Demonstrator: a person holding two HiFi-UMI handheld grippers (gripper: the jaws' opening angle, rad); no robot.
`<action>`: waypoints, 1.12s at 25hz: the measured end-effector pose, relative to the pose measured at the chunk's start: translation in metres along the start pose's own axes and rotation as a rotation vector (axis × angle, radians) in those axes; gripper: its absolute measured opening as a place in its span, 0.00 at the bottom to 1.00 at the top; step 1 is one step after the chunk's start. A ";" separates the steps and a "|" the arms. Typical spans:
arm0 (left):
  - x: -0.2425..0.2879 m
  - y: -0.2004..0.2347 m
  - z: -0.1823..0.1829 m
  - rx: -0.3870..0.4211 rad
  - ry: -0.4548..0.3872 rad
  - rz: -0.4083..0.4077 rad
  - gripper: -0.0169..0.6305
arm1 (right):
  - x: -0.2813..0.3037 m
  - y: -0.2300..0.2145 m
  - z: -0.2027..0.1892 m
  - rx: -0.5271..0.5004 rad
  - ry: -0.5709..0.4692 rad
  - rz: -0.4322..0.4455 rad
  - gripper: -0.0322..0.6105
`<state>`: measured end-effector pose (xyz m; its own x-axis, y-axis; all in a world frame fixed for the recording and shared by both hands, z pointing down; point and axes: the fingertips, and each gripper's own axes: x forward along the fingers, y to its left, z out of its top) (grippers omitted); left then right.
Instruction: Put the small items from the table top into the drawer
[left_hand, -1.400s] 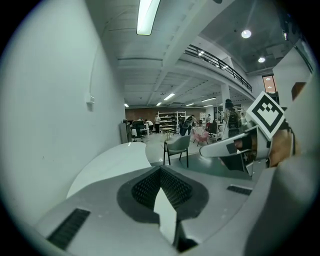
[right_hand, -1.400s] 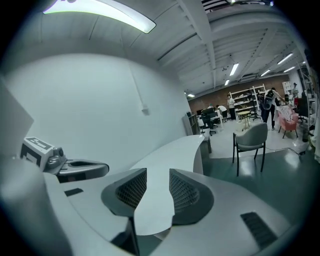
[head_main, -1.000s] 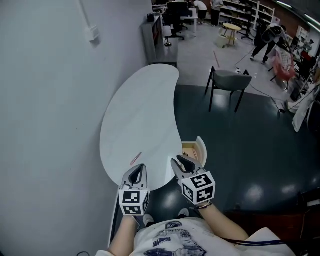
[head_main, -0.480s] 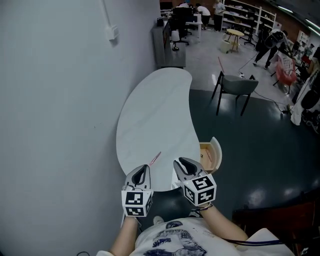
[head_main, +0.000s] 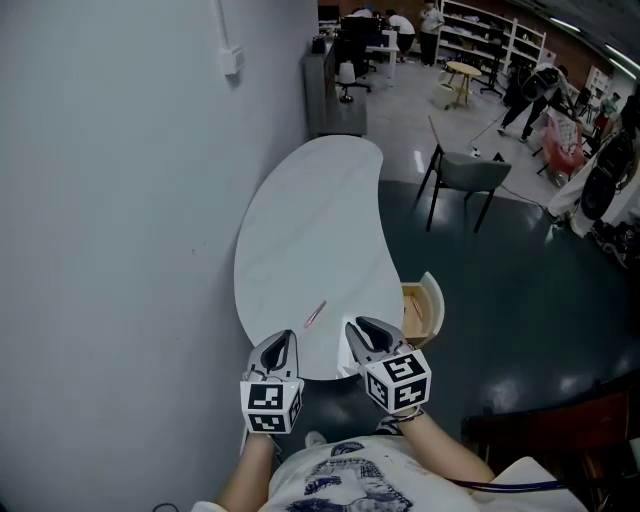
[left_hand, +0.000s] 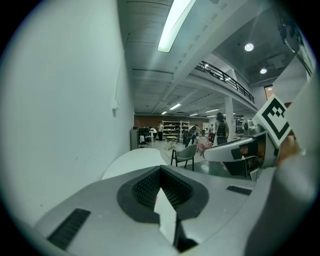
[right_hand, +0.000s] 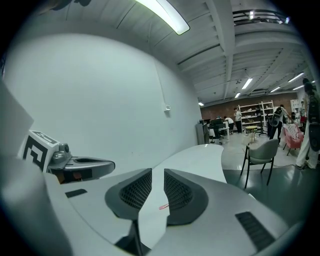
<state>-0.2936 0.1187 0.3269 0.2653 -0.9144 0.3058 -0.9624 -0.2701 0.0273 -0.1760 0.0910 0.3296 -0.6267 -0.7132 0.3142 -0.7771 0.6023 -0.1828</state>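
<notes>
Pink item (head_main: 315, 313) now sits nearer the right hand-held gripper (head_main: 364, 330).

Counter (head_main: 300, 230) plain white, wall (head_main: 120, 200) pale grey, floor (head_main: 520, 300) dark teal. Thin stick (head_main: 315, 313) pink-red. Drawer (head_main: 412, 312) light wood inside, white front. Left tongs (head_main: 281, 340) and right tongs (head_main: 362, 326): light grey shells, black cross-hatched pads. Marker cubes (head_main: 270, 406) white with black squares. Chair (head_main: 465, 172) grey, black legs.

Grey left gripper (head_main: 283, 336), right gripper (head_main: 360, 324), black-and-white marker cubes (head_main: 398, 380), printed white shirt (head_main: 345, 480)
</notes>
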 end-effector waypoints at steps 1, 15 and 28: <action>0.000 0.000 -0.001 -0.001 0.002 -0.002 0.06 | 0.001 0.000 -0.001 0.000 0.003 0.000 0.19; -0.005 0.003 -0.005 0.002 0.000 -0.008 0.06 | 0.002 0.006 -0.007 0.010 0.017 0.002 0.19; -0.014 0.022 -0.040 0.014 0.048 -0.093 0.06 | -0.004 0.029 -0.044 0.072 0.045 -0.102 0.19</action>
<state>-0.3209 0.1377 0.3608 0.3505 -0.8697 0.3476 -0.9326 -0.3582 0.0443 -0.1933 0.1270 0.3645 -0.5419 -0.7519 0.3756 -0.8400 0.4988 -0.2134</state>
